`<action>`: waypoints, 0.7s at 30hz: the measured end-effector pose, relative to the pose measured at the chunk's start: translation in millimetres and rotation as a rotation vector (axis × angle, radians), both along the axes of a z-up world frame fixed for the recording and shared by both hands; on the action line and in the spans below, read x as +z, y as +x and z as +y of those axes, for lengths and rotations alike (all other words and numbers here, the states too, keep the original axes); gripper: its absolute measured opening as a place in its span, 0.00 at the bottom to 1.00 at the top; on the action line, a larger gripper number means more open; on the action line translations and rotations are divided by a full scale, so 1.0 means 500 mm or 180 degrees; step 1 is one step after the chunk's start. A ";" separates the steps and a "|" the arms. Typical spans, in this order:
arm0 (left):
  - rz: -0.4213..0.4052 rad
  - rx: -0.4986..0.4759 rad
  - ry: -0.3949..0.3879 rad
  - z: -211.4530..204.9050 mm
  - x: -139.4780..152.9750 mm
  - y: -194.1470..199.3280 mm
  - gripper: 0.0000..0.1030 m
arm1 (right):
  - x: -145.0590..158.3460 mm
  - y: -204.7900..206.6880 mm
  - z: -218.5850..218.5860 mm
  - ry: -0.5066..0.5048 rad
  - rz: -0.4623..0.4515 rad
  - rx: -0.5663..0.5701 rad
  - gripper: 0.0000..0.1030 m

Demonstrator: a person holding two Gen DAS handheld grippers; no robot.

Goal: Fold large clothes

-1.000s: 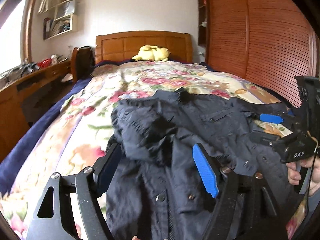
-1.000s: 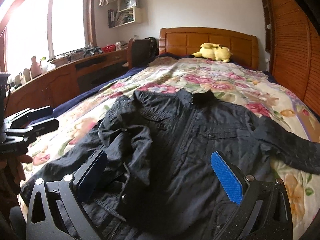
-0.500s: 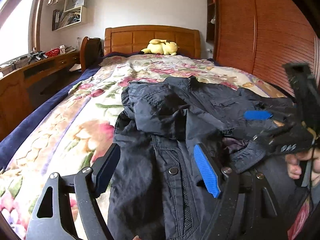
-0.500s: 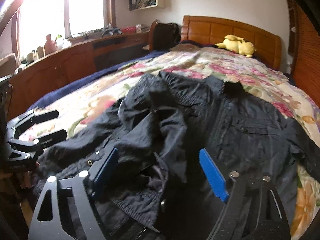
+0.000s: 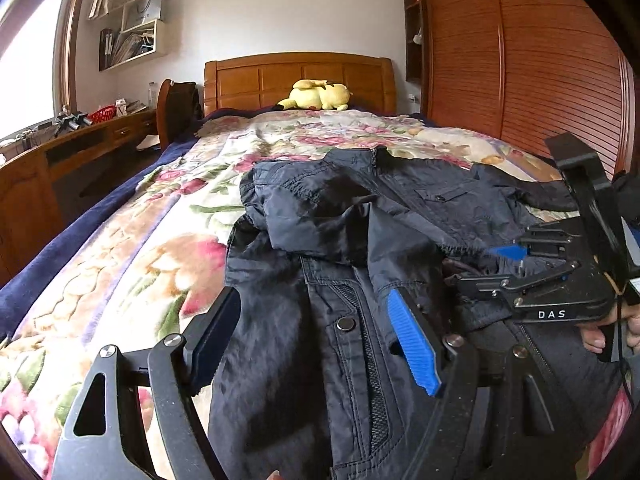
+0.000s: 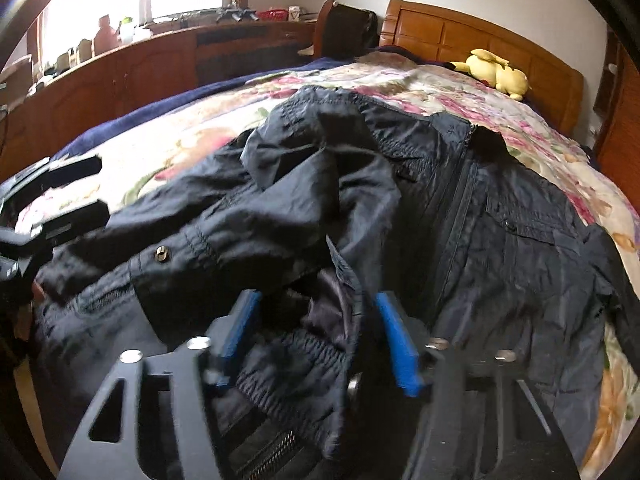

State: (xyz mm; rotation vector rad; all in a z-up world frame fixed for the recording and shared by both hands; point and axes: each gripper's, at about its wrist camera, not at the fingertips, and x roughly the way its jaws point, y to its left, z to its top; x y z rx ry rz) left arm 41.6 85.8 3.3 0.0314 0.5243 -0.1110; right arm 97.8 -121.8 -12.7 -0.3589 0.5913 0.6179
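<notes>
A dark navy jacket (image 5: pixel 360 248) lies front up on the floral bedspread (image 5: pixel 132 264), collar toward the headboard. Its left sleeve is folded across the chest. My left gripper (image 5: pixel 316 340) is open over the jacket's lower left front, nothing between its pads. My right gripper (image 6: pixel 316 336) has its blue pads (image 6: pixel 394 340) partly closed around the elastic sleeve cuff (image 6: pixel 296 356), with fabric bunched between them. In the left wrist view the right gripper (image 5: pixel 472 266) sits at the right, low over the jacket. In the right wrist view the left gripper (image 6: pixel 74 188) shows at the left edge.
A yellow plush toy (image 5: pixel 316 96) lies by the wooden headboard (image 5: pixel 298 80). A long wooden desk (image 6: pixel 120 80) with clutter runs along the left under the window. A slatted wardrobe (image 5: pixel 540 72) stands at the right. A dark chair (image 5: pixel 178 108) is by the bed head.
My right gripper has dropped onto the folded sleeve and its pads have narrowed around the cuff. My left gripper has stayed open, with its view tilted slightly lower over the hem.
</notes>
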 end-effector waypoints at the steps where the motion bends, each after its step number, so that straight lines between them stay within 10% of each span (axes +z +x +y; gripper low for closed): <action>1: 0.0007 0.0006 -0.0005 0.000 -0.001 0.000 0.75 | -0.001 -0.002 0.001 -0.0036 -0.0027 -0.0019 0.21; 4: 0.0031 0.0021 -0.0021 -0.001 -0.002 0.004 0.75 | 0.012 -0.007 -0.021 -0.0015 -0.0120 -0.0111 0.05; 13: 0.0057 0.0042 -0.0018 0.000 -0.004 0.006 0.75 | 0.132 0.009 -0.170 -0.0189 -0.0741 -0.0874 0.04; 17: 0.0075 0.0036 -0.0026 -0.001 -0.004 0.007 0.75 | 0.133 0.089 -0.265 -0.0240 -0.0368 -0.1281 0.05; 21: 0.0079 0.0028 -0.0011 -0.003 -0.003 0.009 0.75 | 0.114 0.095 -0.286 -0.0334 -0.0503 -0.1588 0.45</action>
